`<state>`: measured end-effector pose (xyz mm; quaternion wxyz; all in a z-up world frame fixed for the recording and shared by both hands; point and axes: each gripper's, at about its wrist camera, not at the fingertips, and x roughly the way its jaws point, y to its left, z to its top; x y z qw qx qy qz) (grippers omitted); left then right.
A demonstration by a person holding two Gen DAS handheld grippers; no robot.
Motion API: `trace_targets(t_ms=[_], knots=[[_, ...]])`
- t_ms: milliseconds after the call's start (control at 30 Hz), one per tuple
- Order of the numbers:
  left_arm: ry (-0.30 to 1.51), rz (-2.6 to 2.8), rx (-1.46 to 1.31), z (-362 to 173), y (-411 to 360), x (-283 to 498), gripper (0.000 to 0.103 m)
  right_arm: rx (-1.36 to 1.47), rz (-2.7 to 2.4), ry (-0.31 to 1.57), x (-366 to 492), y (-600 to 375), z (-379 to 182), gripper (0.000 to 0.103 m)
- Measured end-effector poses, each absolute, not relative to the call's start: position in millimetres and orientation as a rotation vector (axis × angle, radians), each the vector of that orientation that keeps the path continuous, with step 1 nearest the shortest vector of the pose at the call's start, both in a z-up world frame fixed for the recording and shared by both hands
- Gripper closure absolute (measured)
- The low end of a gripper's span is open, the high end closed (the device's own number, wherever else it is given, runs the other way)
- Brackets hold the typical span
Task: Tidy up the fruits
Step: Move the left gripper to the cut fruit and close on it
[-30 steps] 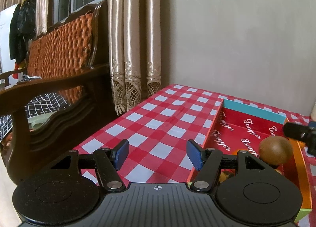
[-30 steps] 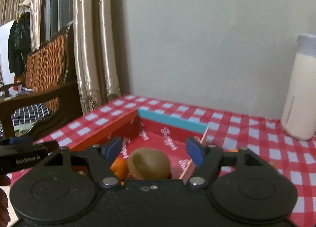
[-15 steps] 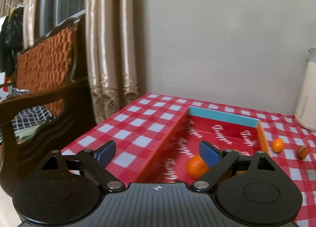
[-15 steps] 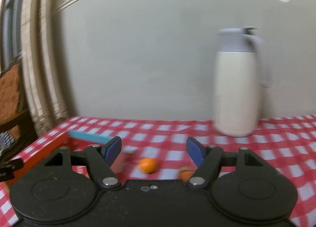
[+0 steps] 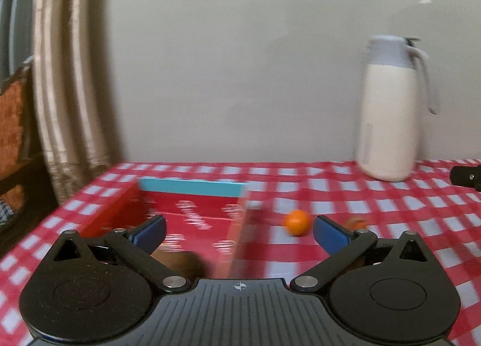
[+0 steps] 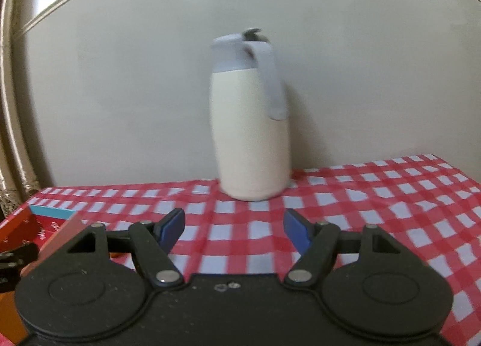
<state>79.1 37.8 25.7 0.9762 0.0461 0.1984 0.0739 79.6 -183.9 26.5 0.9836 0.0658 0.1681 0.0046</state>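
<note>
In the left wrist view a red box with a blue far wall sits on the checked cloth. A brown kiwi lies inside it, partly hidden by my left gripper, which is open and empty above the box's right wall. A small orange lies on the cloth right of the box, with a blurred brown fruit beyond it. My right gripper is open and empty over bare cloth. The box corner shows at its far left.
A tall cream jug with a grey lid and handle stands near the wall; it also shows in the right wrist view. Curtains and a wooden bench lie left of the table. The right gripper's tip shows at the right edge.
Both grippers have swung right. The right gripper released the kiwi into the box a second ago and now faces the jug. The left view now shows the orange.
</note>
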Motion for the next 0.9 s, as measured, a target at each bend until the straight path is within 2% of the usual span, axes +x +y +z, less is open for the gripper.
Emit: trace_targets(t_ms=[167, 267, 300, 500, 667, 767, 833, 900], knots=[[0.429, 0.065, 0.113, 8, -12, 102, 0.001, 0.151, -0.029, 0.354, 75, -208, 19, 0.031], [0.455, 0.045, 0.143, -3, -34, 114, 0.011, 0.140, -0.050, 0.358, 75, -221, 16, 0.031], [0.469, 0.027, 0.138, -5, -39, 119, 0.020, 0.136, -0.060, 0.358, 76, -226, 15, 0.031], [0.509, 0.025, 0.115, -17, -54, 140, 0.025, 0.173, -0.135, 0.371, 85, -258, 11, 0.031], [0.552, 0.023, 0.103, -26, -58, 158, 0.040, 0.170, -0.153, 0.386, 90, -268, 6, 0.031], [0.567, 0.026, 0.113, -29, -63, 166, 0.052, 0.159, -0.155, 0.386, 93, -271, 4, 0.031], [0.585, 0.027, 0.111, -30, -64, 171, 0.069, 0.154, -0.154, 0.390, 95, -273, 3, 0.031], [0.594, 0.029, 0.112, -31, -66, 174, 0.072, 0.150, -0.158, 0.392, 96, -275, 3, 0.031]])
